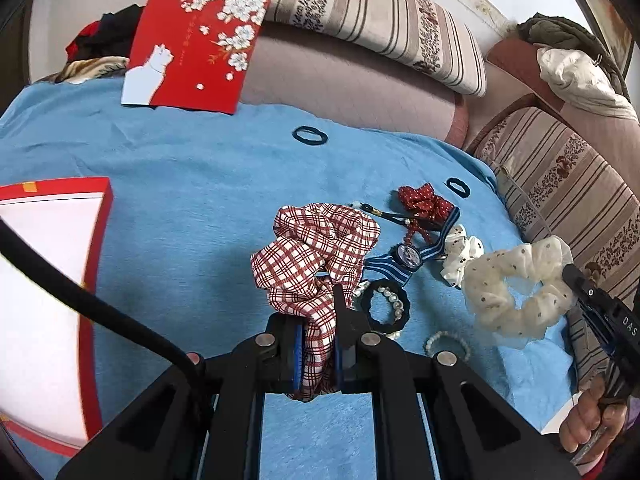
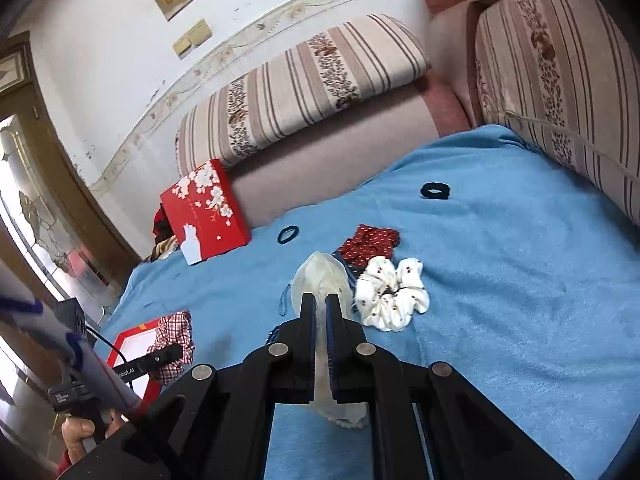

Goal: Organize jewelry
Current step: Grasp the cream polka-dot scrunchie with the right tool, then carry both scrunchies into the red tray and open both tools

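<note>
My left gripper [image 1: 316, 312] is shut on a red plaid scrunchie [image 1: 316, 248], which bunches up beyond the fingers above the blue cloth [image 1: 180, 184]. In the right wrist view the same gripper [image 2: 170, 354] holds the plaid scrunchie [image 2: 176, 332] over an open red box [image 2: 134, 340]. My right gripper [image 2: 320, 300] is shut on a sheer cream dotted scrunchie [image 2: 320, 276]. From the left wrist view this cream scrunchie [image 1: 516, 288] hangs from the right gripper [image 1: 572, 276] at the right. The red box's rim [image 1: 100, 240] shows at the left.
On the cloth lie a red dotted scrunchie [image 1: 424, 200], a blue striped band [image 1: 408, 260], a white printed scrunchie [image 2: 392, 296], pearl bracelets [image 1: 448, 344] and two black hair ties [image 1: 308, 135] [image 1: 458, 187]. The red lid [image 1: 192, 48] leans against striped sofa cushions [image 1: 360, 12]. A hand [image 2: 80, 432] grips the left handle.
</note>
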{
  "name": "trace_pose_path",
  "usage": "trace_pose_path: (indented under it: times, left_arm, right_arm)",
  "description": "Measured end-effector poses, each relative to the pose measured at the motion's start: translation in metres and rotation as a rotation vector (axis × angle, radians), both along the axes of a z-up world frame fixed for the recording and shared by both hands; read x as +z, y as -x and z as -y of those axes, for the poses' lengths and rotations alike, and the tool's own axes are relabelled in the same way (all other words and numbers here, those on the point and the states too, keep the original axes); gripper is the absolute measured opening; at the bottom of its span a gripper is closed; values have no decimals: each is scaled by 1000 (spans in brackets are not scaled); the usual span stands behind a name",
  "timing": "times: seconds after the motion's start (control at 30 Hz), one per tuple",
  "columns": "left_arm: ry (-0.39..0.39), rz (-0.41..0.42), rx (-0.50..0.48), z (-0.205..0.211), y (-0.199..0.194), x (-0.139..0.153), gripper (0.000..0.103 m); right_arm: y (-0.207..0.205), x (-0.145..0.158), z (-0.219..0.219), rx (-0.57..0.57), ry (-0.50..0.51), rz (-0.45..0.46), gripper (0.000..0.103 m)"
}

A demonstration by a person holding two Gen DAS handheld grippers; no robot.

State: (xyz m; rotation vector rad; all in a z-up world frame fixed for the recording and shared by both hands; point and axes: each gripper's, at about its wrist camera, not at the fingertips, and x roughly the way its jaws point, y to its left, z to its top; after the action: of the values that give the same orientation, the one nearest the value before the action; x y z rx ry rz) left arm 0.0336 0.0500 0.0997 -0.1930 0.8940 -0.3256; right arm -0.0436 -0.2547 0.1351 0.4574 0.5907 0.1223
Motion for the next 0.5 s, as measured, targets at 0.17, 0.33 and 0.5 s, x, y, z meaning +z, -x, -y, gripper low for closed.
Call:
trace_pose_path:
  times: [0.17, 0.33, 0.5]
  left_arm:
    - [4, 20, 48, -22, 5, 11, 11]
    - [8, 33, 134, -63, 8, 24, 11]
    - [-27, 40, 248, -120, 4, 37, 11]
  right_arm:
    - [-2, 8, -25, 30, 37, -2, 6]
    - [-7, 24, -70, 111, 50, 5, 6]
    - [-22, 37, -136, 234, 90, 4, 6]
